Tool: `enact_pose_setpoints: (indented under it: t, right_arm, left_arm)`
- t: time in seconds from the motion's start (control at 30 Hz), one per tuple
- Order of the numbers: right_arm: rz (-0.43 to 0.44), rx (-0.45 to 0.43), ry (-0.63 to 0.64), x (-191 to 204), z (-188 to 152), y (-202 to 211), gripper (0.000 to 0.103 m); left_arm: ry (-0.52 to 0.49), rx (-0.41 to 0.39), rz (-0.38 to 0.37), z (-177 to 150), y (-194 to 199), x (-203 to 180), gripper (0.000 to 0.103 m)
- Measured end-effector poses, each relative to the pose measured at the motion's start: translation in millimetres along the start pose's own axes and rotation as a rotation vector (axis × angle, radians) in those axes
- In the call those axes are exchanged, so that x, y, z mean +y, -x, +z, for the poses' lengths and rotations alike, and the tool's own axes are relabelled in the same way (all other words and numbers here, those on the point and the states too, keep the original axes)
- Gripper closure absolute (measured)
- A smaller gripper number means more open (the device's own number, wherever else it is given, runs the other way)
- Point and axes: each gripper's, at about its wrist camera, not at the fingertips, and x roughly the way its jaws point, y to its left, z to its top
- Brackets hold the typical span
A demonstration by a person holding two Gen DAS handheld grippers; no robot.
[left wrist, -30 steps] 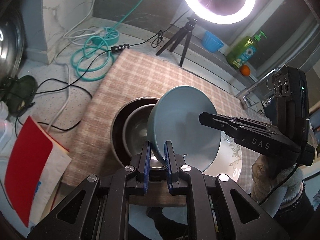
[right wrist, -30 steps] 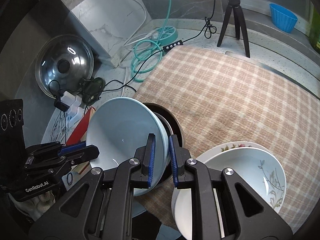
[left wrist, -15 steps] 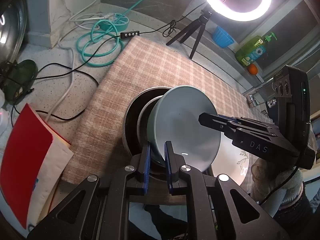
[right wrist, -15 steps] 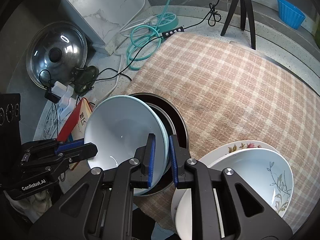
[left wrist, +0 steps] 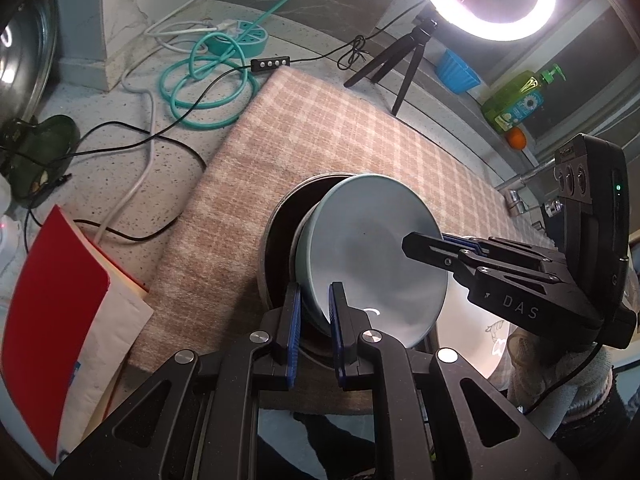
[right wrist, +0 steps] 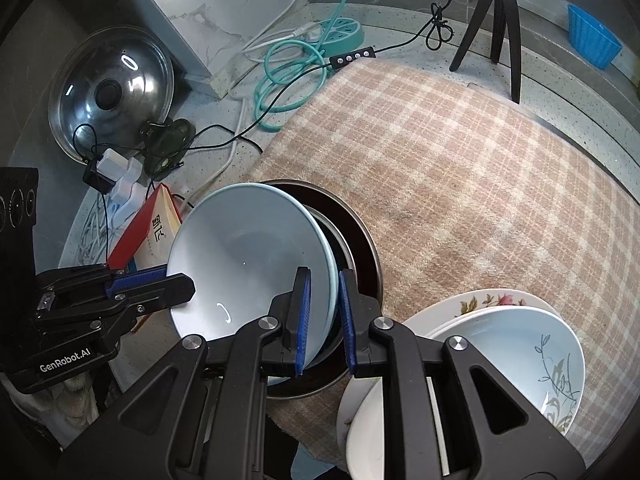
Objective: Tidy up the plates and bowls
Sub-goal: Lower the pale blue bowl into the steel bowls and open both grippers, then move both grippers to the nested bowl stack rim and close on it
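A light blue bowl (left wrist: 376, 256) (right wrist: 248, 256) hangs tilted over a dark bowl (left wrist: 274, 240) (right wrist: 362, 240) that has a steel bowl nested inside. My left gripper (left wrist: 315, 296) is shut on the blue bowl's near rim. In the right wrist view it comes in from the left (right wrist: 176, 284). My right gripper (right wrist: 324, 280) is shut on the opposite rim and shows at the right of the left wrist view (left wrist: 424, 242). The blue bowl's lower edge reaches into the nested bowls, hiding most of the steel one.
A checked cloth (right wrist: 460, 184) covers the counter under the bowls. White floral plates (right wrist: 520, 344) are stacked right of the dark bowl. A red book (left wrist: 52, 300), a pot lid (right wrist: 112, 92), cables (left wrist: 208, 80) and a ring-light tripod (right wrist: 500, 20) lie left and behind.
Both grippers have sunk a little with the blue bowl, which now sits lower and covers more of the steel bowl. Both grips are unchanged.
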Motion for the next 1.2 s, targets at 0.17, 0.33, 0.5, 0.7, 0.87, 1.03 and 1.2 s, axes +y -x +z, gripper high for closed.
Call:
enact_pose_setpoints:
  t: [0.17,0.33,0.5,0.7,0.87,1.03,1.2]
  right_arm:
    - [0.0,0.003,0.014,1,0,0,0.087]
    - [0.004,0.003,0.015,0,0,0,0.086]
    - [0.002,-0.007,0.016,2,-1,3,0.078]
    - [0.008,-0.049,-0.001,-1,0,13,0.035]
    - [0.019,-0.065,-0.043,-15,-1,18,0.024]
    - [0.047,-0.082,-0.113,-35,-8,23,0.024]
    - [0.077,-0.099,-0.177,-56,-14,27,0.024]
  left_arm:
    - [-0.008,0.003,0.01,0,-1,0,0.091]
    - [-0.003,0.012,0.016,2,-3,0,0.091]
    - [-0.007,0.01,0.02,3,-4,-1,0.089]
    - [-0.009,-0.017,0.028,6,2,-2,0.065]
    - [0.009,-0.041,0.043,8,8,5,0.059]
    - [0.043,-0.056,0.051,8,10,18,0.058]
    - [0.088,-0.064,0.064,6,11,35,0.058]
